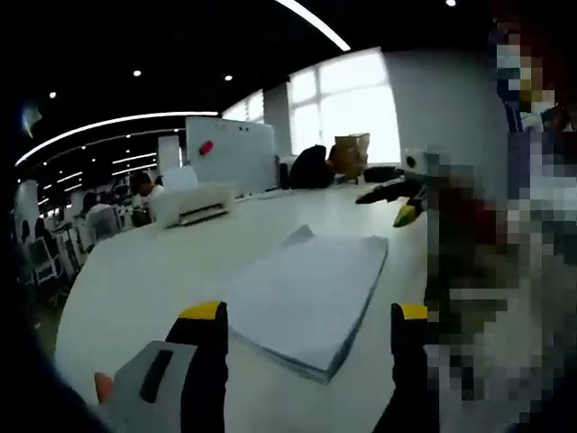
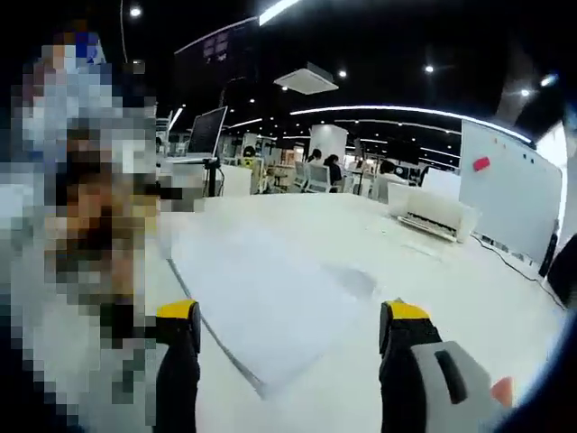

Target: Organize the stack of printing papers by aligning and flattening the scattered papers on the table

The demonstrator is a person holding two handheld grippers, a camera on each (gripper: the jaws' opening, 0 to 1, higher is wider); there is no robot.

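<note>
A stack of white printing paper [image 1: 311,289] lies flat on the white table [image 1: 135,280], its near corner just past my left gripper [image 1: 306,316]. That gripper's yellow-tipped jaws stand wide apart with nothing between them. One sheet [image 1: 297,236] pokes out at the stack's far edge. The right gripper [image 1: 402,209], black with a yellow-green tip, hovers beyond the stack's right side. In the right gripper view the paper stack [image 2: 261,298] spreads ahead of my right gripper [image 2: 291,316], which is open and empty above its near corner.
A white printer [image 1: 194,206] sits at the table's far side, also seen as the printer [image 2: 433,212]. Behind it stands a whiteboard [image 1: 230,153] with a red magnet. A black bag [image 1: 311,167] and a brown box [image 1: 352,153] rest near the window. Seated people and desks fill the background.
</note>
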